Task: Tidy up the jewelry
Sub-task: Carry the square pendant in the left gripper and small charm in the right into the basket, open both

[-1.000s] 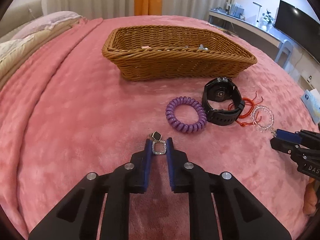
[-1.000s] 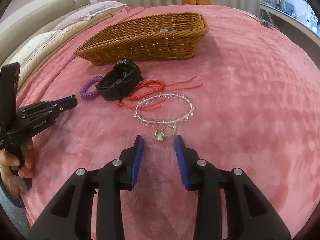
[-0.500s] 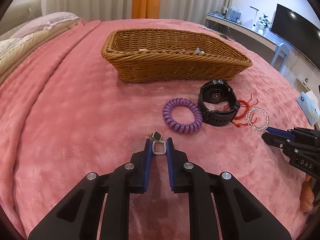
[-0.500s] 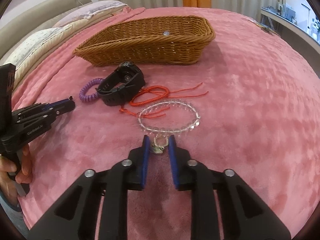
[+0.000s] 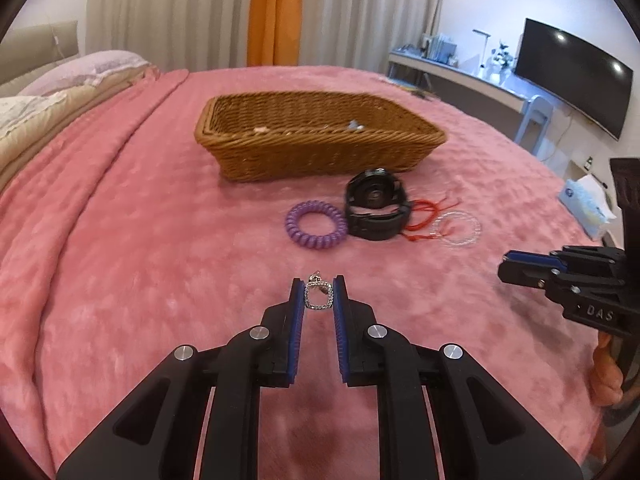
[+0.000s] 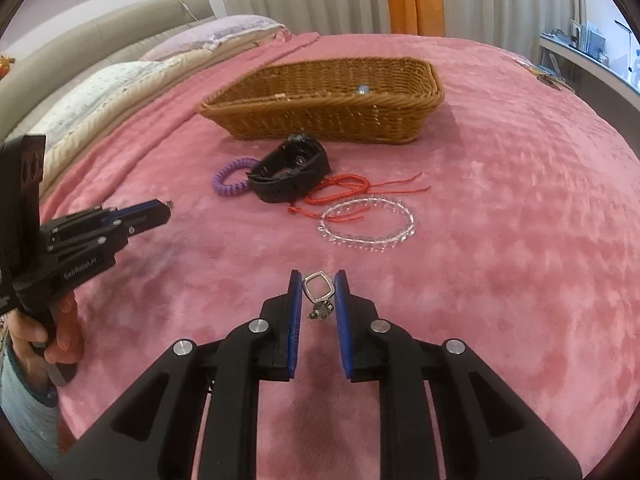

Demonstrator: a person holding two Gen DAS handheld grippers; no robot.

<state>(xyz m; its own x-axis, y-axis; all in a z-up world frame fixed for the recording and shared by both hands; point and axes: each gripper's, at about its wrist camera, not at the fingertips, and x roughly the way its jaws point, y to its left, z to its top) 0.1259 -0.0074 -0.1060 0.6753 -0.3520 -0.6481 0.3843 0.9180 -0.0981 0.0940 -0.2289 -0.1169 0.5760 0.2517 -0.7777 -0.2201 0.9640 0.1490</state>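
While left claw [image 5: 318, 295] and right claw [image 6: 318, 292] each pinch square silver earring [image 5: 318, 297], your far brown wicker basket [image 5: 320, 136] holds little; purple coil hair tie [image 5: 316, 230], black watch [image 5: 376, 210], red cord bracelet [image 6: 340, 194], clear bead bracelet [image 6: 368, 224] remain on pink bed [image 5: 140, 240].

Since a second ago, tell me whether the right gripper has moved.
Yes. The right gripper shut on the silver earring and lifted it back from the clear bead bracelet.

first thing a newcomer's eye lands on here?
Probably the two earrings: the left gripper pinches a sparkly square earring, the right gripper a plain silver one. Behind them, a wicker basket sits on the pink blanket.
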